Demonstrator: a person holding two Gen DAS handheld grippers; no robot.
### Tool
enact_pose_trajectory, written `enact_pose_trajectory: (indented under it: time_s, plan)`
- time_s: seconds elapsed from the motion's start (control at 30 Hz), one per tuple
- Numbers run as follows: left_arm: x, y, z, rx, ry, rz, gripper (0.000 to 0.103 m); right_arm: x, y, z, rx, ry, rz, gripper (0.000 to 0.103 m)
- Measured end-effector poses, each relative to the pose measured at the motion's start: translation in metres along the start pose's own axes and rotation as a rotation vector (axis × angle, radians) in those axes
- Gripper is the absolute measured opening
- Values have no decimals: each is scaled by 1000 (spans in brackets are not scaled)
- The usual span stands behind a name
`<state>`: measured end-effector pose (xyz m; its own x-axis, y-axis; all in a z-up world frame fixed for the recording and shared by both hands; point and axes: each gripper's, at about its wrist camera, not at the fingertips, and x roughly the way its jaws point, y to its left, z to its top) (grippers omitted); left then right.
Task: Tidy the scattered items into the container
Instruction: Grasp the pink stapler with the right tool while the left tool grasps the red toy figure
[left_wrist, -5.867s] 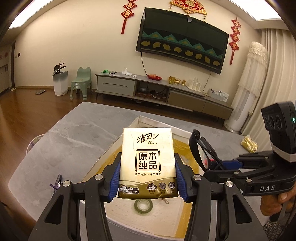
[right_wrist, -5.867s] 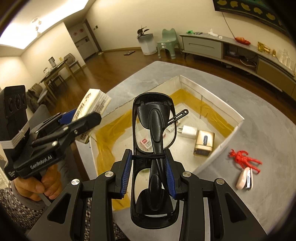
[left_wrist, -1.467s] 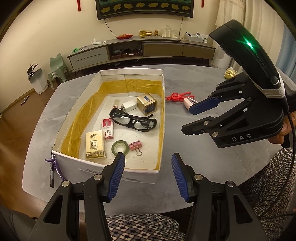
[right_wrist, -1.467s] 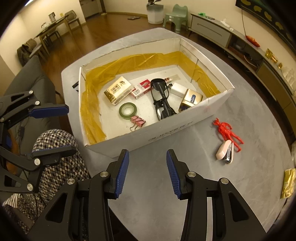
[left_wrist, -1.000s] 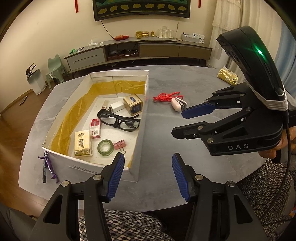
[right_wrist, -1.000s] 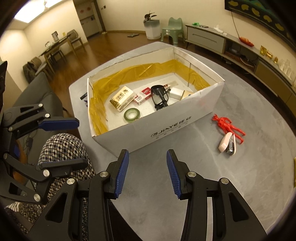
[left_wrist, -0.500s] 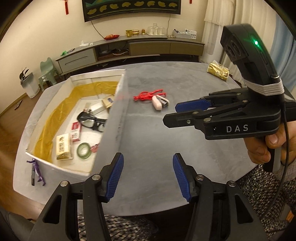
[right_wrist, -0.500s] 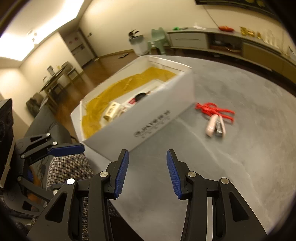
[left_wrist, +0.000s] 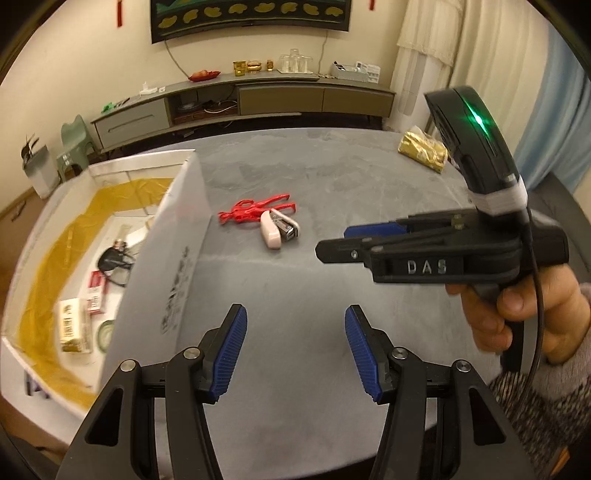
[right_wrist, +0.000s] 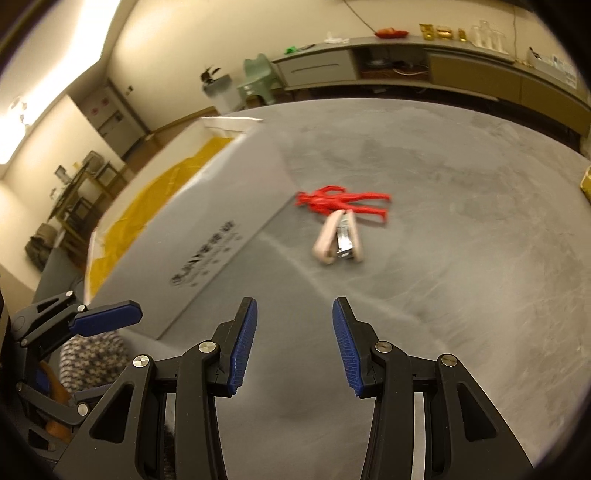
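Fingers (left_wrist: 227, 350) of both grippers spread wide and empty over grey worktop (left_wrist: 332, 184), pink stapler (left_wrist: 279, 233) touching red figure (left_wrist: 255, 211) mid-frame, white box (left_wrist: 173, 258) at left.

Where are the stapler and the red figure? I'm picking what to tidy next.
stapler (right_wrist: 338, 242), right wrist view, on its metal middle.
red figure (right_wrist: 338, 201), right wrist view, on its torso.
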<state>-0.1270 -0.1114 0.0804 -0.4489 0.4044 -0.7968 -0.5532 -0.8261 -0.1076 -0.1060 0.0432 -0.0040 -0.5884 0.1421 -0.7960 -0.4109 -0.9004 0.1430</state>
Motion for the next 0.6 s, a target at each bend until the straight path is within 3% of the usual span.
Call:
enact_pose_trajectory:
  time_s: [0.3,0.53,0.6]
  plan:
    - [48,6,20,-54,-18,-42,57,47,-26,30,-79,42,-79,46]
    - [75,25,21,-84,11,-59,57,86,-24,40,-182,51,-59,45]
    - [82,30,22,-93,20,-63,57,95,-27,40,-184,61,-66,38]
